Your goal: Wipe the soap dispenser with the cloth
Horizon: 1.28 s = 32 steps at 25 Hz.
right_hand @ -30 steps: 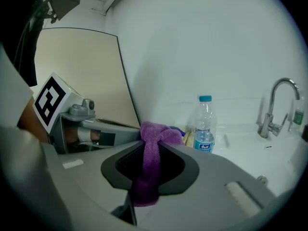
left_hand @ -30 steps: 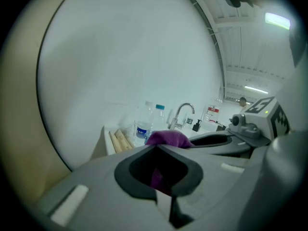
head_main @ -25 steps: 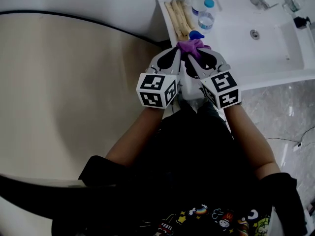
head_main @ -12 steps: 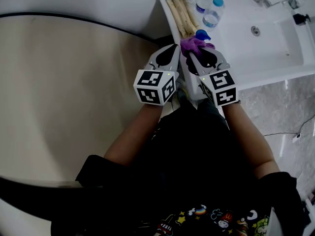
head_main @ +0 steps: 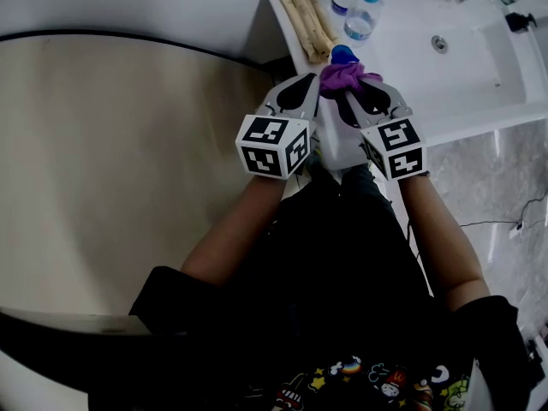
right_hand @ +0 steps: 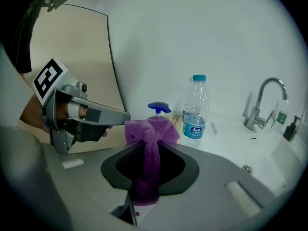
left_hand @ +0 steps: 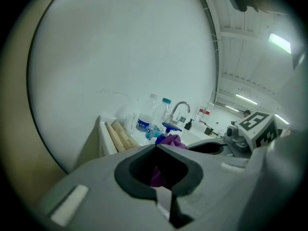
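Seen from above, the person's two forearms reach up the middle of the frame toward the near left corner of a white counter (head_main: 402,67) that fills the upper right. The left hand-held gripper (head_main: 305,86) sits left of centre with its marker cube nearest the person; in its own view the jaws (left_hand: 156,147) are clenched tip to tip with nothing pinched between them, and a bit of purple shows beyond them. Just to its right, nearly touching it, the right hand-held gripper (head_main: 347,94) is clamped on a purple cloth (head_main: 349,77); in the right gripper view the cloth (right_hand: 150,131) is pinched at its middle, bunching above the jaws and hanging down below them. The soap dispenser (head_main: 342,55) stands on the counter edge just above the cloth in the frame, only its blue pump top (right_hand: 159,108) showing over the purple folds; whether cloth and dispenser touch cannot be told. Further up the frame lie pale stick-like rolls (head_main: 308,20), with a clear water bottle (right_hand: 195,112) with a blue cap to their right. At the upper right is a chrome faucet (right_hand: 262,102) over the sink basin.
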Motion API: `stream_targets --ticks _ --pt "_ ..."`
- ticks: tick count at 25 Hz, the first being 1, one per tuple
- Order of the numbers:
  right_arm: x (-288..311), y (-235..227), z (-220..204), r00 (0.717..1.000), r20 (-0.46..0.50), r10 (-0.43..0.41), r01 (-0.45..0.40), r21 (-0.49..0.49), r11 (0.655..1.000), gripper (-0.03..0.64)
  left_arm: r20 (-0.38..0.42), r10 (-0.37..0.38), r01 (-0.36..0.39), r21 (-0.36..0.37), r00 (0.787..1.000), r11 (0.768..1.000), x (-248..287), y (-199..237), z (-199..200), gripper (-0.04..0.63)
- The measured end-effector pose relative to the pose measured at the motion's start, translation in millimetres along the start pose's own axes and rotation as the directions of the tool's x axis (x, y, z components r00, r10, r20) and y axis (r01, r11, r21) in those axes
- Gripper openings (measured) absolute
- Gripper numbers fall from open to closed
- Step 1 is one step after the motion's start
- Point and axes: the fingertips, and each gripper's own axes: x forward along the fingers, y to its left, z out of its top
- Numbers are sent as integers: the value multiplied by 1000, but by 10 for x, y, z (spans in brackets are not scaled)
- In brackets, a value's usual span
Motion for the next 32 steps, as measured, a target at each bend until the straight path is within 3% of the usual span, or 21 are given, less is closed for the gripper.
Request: stream_targets --ticks 6,12,18,25,28,32 --pt "124 -37 -140 999 -24 25 -25 -12 1000 97 -16 5 -5 -5 1000 1000 0 -55 -76 0" --pt "151 -63 -557 987 -156 34 -34 2 999 97 -31 16 -17 -14 999 1000 -25 -115 -155 0" --pt "-197 -18 -728 980 -197 6 13 96 995 97 -25 9 -9 -19 1000 1000 -7 -240 -163 0" --pt "-321 88 -983 968 -248 -18 53 132 990 102 -15 -3 3 -14 1000 1000 -20 -344 -183 0" --pt "-336 94 -980 971 -235 -36 68 128 989 114 -15 -5 5 -11 1000 1000 -49 -374 -193 0" --pt "-511 153 -729 988 -146 -47 64 116 991 155 -17 -5 5 0 1000 1000 -109 -391 -215 0"
